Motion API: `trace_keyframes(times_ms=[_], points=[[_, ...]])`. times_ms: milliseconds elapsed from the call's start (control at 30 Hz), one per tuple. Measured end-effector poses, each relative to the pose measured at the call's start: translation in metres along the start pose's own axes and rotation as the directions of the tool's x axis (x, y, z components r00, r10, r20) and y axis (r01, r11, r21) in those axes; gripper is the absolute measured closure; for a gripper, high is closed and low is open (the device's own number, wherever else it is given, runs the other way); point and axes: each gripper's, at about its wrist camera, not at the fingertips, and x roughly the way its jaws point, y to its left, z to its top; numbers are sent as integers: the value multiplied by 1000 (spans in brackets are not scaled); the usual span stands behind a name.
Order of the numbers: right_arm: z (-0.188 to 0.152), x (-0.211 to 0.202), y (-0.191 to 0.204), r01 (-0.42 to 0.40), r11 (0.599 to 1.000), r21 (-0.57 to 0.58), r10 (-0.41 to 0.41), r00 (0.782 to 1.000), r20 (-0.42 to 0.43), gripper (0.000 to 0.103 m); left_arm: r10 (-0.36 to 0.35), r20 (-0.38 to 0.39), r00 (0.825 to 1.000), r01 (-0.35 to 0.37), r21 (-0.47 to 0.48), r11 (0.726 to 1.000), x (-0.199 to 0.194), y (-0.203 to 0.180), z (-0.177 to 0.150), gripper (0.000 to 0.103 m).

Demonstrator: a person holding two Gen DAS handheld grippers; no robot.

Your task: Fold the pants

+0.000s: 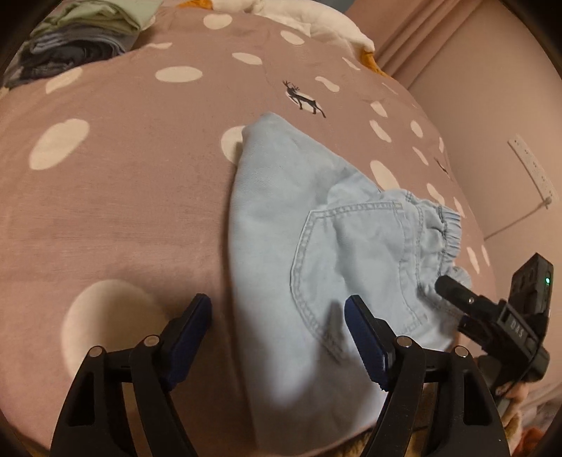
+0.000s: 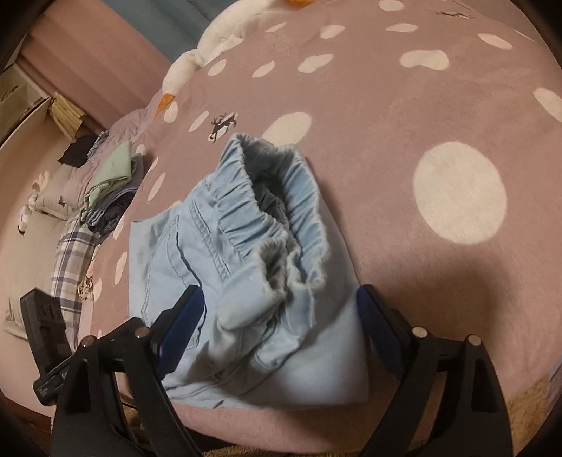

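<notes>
Light blue pants lie folded on a pink bedspread with white dots, back pocket up and elastic waistband at the right. My left gripper is open, just above the pants' near left edge, holding nothing. The right gripper shows in the left wrist view at the waistband end. In the right wrist view the pants lie with the gathered waistband towards me, and my right gripper is open with its fingers on either side of the waistband corner, not closed on it.
A stack of folded clothes sits at the bed's far side. A white and orange plush toy lies at the far edge. A wall and power strip are right of the bed.
</notes>
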Motion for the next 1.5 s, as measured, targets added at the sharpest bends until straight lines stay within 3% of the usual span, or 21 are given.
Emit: trace_keyframes(times_ms=[67,100,133,167,267,367,500,600,833,1000,1233,1500], points=[[1,6,5,11,1000,-28,-10,1000,2,27,-9,7,1000,9,17,1000,5,-4,2,50],[0,7,6,28,999,-42,-28,1000,10,39,-15,5,1000,15,19,1000,8,-6,3,53],[1,8,8,51,997,-57,-50,999,19,53,-22,5,1000,22,20,1000,10,-7,5,63],[2,8,9,40,997,-60,-39,999,23,58,-32,4,999,32,16,999,11,-8,6,70],[4,6,7,15,999,-44,-14,999,33,64,-33,20,999,33,6,999,5,-9,8,82],[5,-3,13,11,999,-52,-8,998,57,68,-42,32,999,42,14,999,-2,-11,9,87],[11,-18,27,-19,997,-74,26,995,97,69,-63,62,996,61,33,998,-17,-19,13,89],[13,-23,39,-18,994,-109,31,993,116,69,-34,90,995,29,55,998,-28,-25,16,89],[8,-8,37,-2,995,-96,8,998,66,69,-28,88,996,25,32,999,-29,-15,15,89],[13,-19,50,-5,991,-133,18,995,98,70,-21,130,991,15,49,999,-41,-21,22,89],[41,-34,85,-26,976,-216,60,987,151,70,-11,230,973,-10,89,996,-69,-22,45,89],[70,-27,123,-16,947,-322,88,974,210,69,45,348,937,-79,84,993,-71,-9,74,89]])
